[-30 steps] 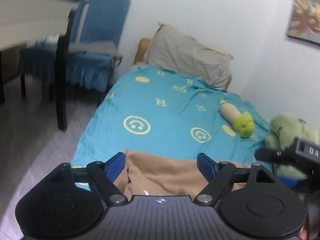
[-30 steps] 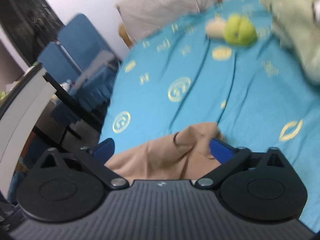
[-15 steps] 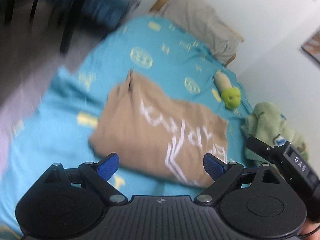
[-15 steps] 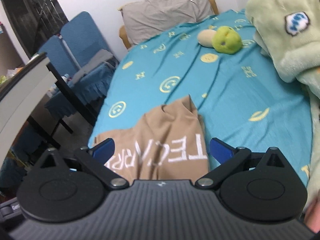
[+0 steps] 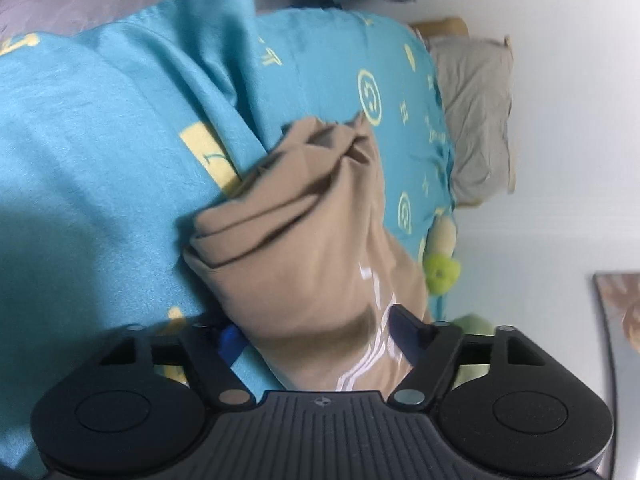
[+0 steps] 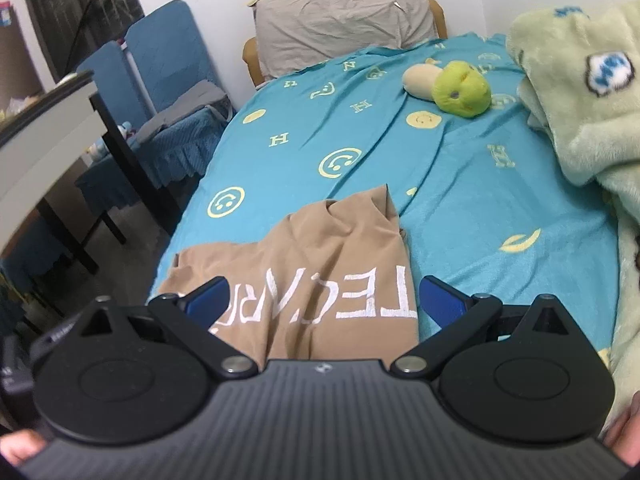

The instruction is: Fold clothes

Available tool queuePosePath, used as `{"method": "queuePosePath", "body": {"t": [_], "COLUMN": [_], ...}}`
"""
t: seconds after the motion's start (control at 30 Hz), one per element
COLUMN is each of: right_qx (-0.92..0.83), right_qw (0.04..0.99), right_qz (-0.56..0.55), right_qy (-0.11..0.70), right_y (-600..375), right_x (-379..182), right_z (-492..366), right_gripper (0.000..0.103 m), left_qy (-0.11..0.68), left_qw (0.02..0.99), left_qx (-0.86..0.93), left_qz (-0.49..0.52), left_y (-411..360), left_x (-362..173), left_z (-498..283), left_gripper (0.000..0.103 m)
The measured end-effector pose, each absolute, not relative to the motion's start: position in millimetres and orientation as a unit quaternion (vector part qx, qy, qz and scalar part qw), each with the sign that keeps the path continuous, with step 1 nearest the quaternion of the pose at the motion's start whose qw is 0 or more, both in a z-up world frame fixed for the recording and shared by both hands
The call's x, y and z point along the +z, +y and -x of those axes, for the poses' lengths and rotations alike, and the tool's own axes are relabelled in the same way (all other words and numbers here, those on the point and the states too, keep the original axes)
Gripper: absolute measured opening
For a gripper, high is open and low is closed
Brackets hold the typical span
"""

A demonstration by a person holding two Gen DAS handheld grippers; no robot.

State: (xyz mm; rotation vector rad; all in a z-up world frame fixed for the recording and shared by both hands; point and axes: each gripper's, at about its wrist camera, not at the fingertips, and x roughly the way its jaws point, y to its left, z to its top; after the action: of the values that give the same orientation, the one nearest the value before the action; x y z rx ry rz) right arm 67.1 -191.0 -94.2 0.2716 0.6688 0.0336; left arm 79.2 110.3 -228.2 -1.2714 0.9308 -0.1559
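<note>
Left gripper [image 5: 316,330] has swung hard since half a second ago: its view is now rolled roughly a quarter turn and sits low at the near end of the tan shirt [image 5: 304,240], where before it looked down on the whole garment from above. Right gripper [image 6: 324,300] barely changed; same framing, shirt a little more bunched at the far end.

State now:
- Tan shirt lies on the bed [image 6: 460,184], on the teal sheet, near the foot end. White lettering faces up in the right wrist view.
- Already folded at least partly: stacked layered edges show at one end in the left wrist view. Far corner is crumpled and sticks up in a peak, not flat.
- Left gripper: jaws open, straddling the shirt's near end, cloth between the fingers but not clamped as far as I can see. One blue pad [image 5: 231,342] is partly hidden by fabric.
- Right gripper: jaws open wide, holding nothing, hovering just over the lettered end of the shirt.

Progress, my read: mid-task. The shirt is narrowed to a rough rectangle, so the side folds look done. What's left is probably flattening the bunched far end and a final fold lengthwise. Left gripper looks positioned to pinch the near edge for that.

Other stuff, clear of the shirt: green plush toy [image 6: 460,90], fleece blanket [image 6: 580,112] on the right side, grey pillow [image 6: 344,24] at the head.
</note>
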Motion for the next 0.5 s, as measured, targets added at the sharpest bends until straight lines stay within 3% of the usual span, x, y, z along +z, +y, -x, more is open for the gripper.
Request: {"method": "queuePosePath", "body": {"t": [0.07, 0.33, 0.43, 0.5], "right_qx": [0.018, 0.035, 0.057, 0.089], "right_qw": [0.938, 0.936, 0.909, 0.859], "right_qz": [-0.120, -0.121, -0.211, -0.335], "right_qy": [0.324, 0.330, 0.354, 0.376], "right_y": [-187, -183, -199, -219], "right_x": [-93, -94, -100, -112], "right_z": [-66, -65, -69, -71], "right_gripper": [0.103, 0.103, 0.103, 0.103], "left_qy": [0.417, 0.398, 0.387, 0.381], "left_qw": [0.706, 0.739, 0.751, 0.758], "left_qx": [-0.064, -0.068, -0.079, -0.085], "left_qz": [0.569, 0.539, 0.529, 0.523], "left_y": [112, 107, 101, 99], "left_x": [-229, -210, -198, -193], "left_z": [-77, -69, -67, -65], "left_gripper": [0.053, 0.030, 0.027, 0.026]}}
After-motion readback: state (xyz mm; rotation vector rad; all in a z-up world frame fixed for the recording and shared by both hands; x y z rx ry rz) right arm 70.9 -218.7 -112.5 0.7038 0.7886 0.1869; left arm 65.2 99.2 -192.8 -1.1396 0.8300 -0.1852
